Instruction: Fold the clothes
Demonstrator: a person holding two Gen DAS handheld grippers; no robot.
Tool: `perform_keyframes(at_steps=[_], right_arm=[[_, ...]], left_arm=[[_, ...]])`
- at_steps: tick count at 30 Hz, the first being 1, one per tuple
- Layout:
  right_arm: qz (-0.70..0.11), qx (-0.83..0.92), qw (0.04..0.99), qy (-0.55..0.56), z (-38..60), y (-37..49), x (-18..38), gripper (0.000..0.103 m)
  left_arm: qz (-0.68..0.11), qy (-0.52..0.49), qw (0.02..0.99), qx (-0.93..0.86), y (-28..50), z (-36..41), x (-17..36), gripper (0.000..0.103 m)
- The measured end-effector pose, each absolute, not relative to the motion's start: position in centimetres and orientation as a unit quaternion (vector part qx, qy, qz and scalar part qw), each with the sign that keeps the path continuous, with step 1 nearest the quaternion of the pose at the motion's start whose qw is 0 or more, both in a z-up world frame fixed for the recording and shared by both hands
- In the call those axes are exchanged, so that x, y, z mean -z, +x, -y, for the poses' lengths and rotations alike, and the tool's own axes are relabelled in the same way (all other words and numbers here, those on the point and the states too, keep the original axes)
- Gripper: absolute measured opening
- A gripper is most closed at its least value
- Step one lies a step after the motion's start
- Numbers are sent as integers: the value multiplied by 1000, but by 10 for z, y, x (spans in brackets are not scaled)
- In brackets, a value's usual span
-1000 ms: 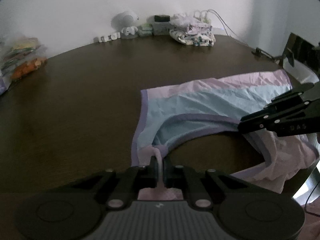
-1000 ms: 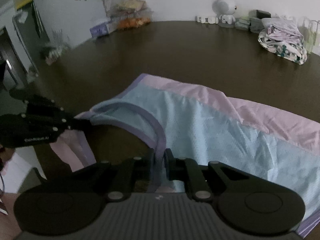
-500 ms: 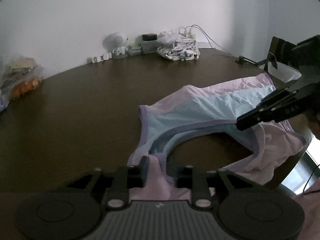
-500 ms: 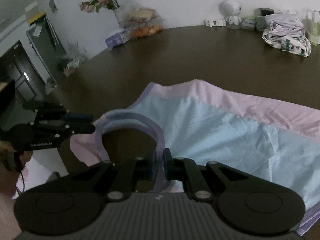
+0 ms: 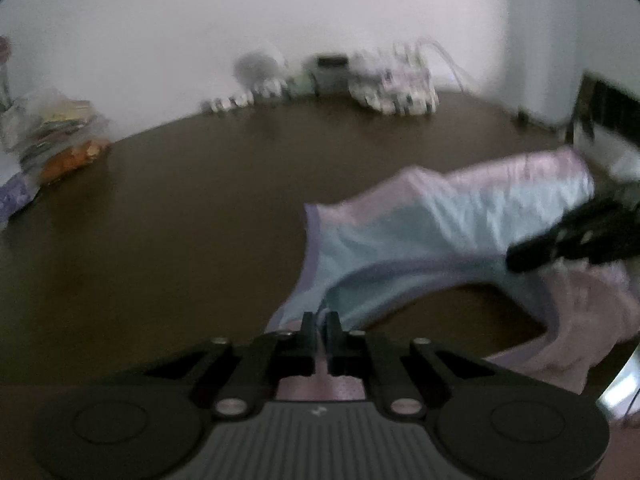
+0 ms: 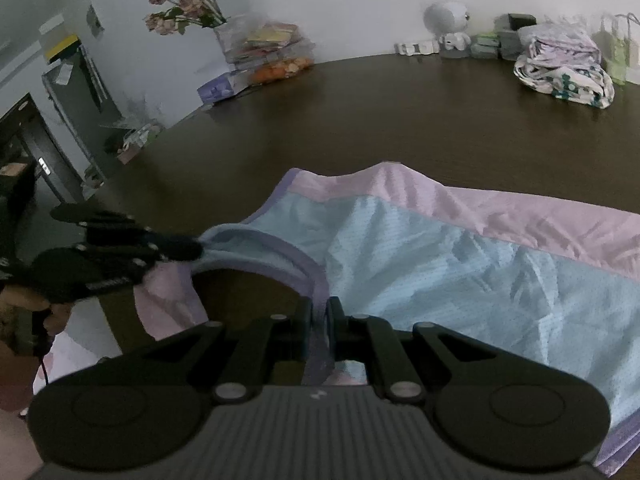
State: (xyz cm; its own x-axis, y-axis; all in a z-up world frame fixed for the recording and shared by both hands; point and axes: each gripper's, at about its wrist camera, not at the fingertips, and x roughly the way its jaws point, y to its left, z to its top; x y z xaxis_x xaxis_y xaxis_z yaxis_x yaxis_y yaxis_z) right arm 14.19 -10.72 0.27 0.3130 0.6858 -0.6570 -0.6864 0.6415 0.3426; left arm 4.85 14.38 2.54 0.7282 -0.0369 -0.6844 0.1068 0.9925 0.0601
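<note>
A sleeveless top (image 5: 420, 232) in pale blue and pink with purple trim lies on the dark wooden table (image 5: 180, 220), its neck end hanging past the near edge. My left gripper (image 5: 320, 320) is closing tight on one shoulder strap, with cloth pinched between its pads. My right gripper (image 6: 320, 308) is shut on the purple trim of the other strap. The top (image 6: 440, 260) spreads away to the right in the right wrist view. Each gripper shows in the other's view: the right gripper (image 5: 516, 258) and the left gripper (image 6: 192, 249) with a hand behind it.
A folded patterned garment (image 6: 564, 72), a white toy robot (image 6: 448, 24) and small boxes stand along the far wall. Bags of snacks (image 6: 272, 52) and a vase of flowers (image 6: 180, 0) sit at the far left. The table (image 6: 400, 112) is bare between them and the top.
Half a second ago my left gripper stood open around the strap; now it is pinched on it again. The cloth has bunched up a little. My right gripper kept its grip.
</note>
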Motion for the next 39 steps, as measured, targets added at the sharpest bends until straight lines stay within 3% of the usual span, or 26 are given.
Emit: perform_keyframes(at_steps=[7, 13, 23, 30, 32, 34, 35, 39], right_arm=[[-407, -426, 807, 36, 117, 150, -3, 8], [-417, -418, 806, 34, 114, 152, 3, 8], [-377, -432, 819, -18, 94, 141, -25, 30], [-399, -415, 818, -13, 92, 148, -11, 31], [-400, -412, 819, -12, 94, 147, -10, 31], [-398, -407, 822, -11, 98, 146, -11, 37], [-397, -403, 825, -11, 101, 146, -11, 37], [-399, -399, 825, -23, 103, 143, -12, 37]], left_arm=[[-323, -28, 938, 127, 20, -166, -42, 4], [-347, -32, 932, 95, 25, -174, -27, 5], [-325, -25, 935, 141, 13, -167, -35, 4], [-356, -2, 923, 148, 6, -167, -28, 6], [-380, 9, 913, 147, 10, -166, -20, 14], [-366, 2, 919, 147, 12, -168, -26, 38], [-359, -2, 922, 147, 13, -170, -29, 43], [-331, -9, 932, 148, 20, -170, -42, 46]])
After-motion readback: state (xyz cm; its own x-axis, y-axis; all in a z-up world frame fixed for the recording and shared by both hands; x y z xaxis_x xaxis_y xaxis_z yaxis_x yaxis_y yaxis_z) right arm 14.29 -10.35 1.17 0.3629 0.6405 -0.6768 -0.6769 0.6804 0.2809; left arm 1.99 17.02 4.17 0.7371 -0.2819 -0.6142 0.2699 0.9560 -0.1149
